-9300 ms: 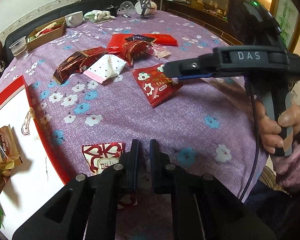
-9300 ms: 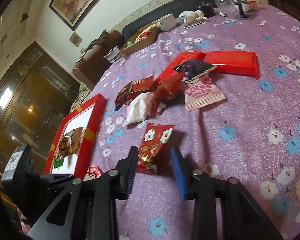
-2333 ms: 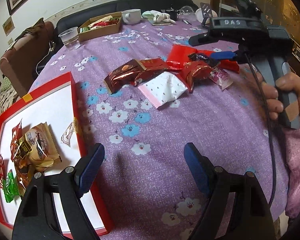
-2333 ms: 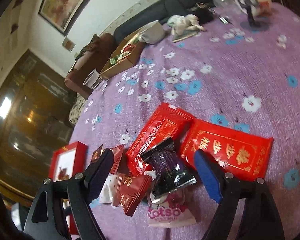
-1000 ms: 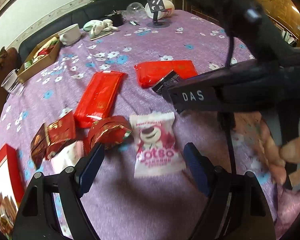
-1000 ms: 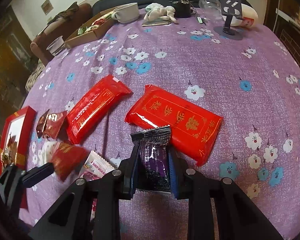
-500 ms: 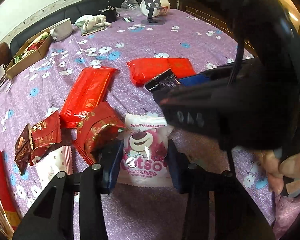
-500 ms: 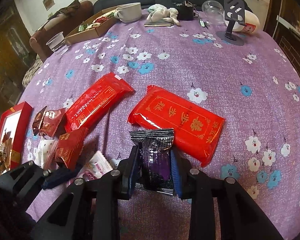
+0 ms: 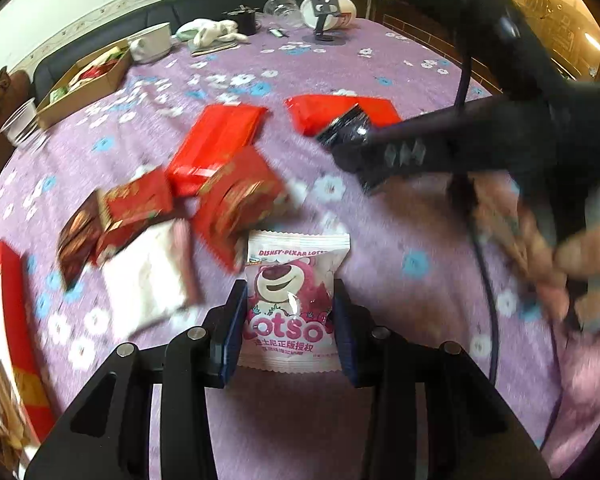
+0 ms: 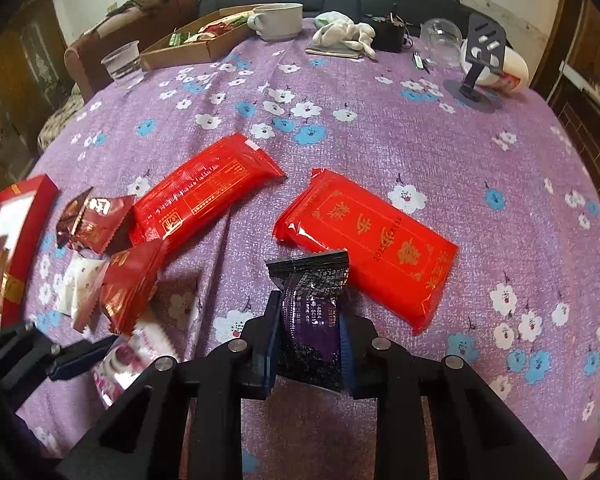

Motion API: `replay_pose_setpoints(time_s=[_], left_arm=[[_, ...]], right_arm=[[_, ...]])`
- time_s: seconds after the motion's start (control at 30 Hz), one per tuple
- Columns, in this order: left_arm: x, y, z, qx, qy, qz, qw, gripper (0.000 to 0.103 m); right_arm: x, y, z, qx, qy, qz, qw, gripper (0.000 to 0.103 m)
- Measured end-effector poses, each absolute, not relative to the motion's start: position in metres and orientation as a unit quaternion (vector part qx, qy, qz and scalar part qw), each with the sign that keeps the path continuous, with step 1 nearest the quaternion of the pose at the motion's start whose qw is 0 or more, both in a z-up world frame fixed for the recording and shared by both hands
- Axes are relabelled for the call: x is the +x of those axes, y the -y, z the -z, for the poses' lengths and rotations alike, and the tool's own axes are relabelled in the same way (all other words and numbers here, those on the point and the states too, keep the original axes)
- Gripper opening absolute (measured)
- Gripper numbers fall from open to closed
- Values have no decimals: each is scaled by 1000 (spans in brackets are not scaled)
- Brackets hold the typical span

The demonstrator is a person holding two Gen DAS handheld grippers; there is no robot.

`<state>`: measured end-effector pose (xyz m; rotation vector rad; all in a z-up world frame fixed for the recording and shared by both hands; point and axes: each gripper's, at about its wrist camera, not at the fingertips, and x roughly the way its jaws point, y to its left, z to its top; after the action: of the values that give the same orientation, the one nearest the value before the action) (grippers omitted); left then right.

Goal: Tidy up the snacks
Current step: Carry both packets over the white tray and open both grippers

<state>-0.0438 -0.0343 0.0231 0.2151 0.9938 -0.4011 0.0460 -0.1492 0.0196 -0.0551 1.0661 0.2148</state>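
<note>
As L view blurs, both packets (image 9: pixel 290 300) gripped

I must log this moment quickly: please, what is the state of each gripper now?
Left gripper: shut on the pink Lotso packet.
Right gripper: shut on the dark purple packet.

Your left wrist view is smeared by motion blur, though the pink-and-white bear-printed snack packet (image 9: pixel 291 300) stays sharp. Your right view is crisp and evenly lit, with glare on the glossy red flat packet (image 10: pixel 370 236). Fisheye bends both edges.
</note>
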Motion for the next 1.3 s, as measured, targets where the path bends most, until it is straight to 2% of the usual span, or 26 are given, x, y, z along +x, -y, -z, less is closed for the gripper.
replay_pose_setpoints(time_s=[0.3, 0.73, 0.97, 1.3], left_arm=[[-83, -23, -30, 53, -480, 166, 860, 37], [-118, -84, -66, 8, -434, 138, 890, 38], [-125, -134, -82, -8, -400, 82, 913, 38], [-133, -199, -81, 9, -361, -26, 932, 38]], right_arm=[[48, 162, -22, 68, -517, -170, 836, 25], [36, 141, -47, 126, -470, -259, 835, 25], [20, 84, -58, 105, -459, -282, 836, 25], [-7, -49, -69, 73, -450, -389, 800, 24]])
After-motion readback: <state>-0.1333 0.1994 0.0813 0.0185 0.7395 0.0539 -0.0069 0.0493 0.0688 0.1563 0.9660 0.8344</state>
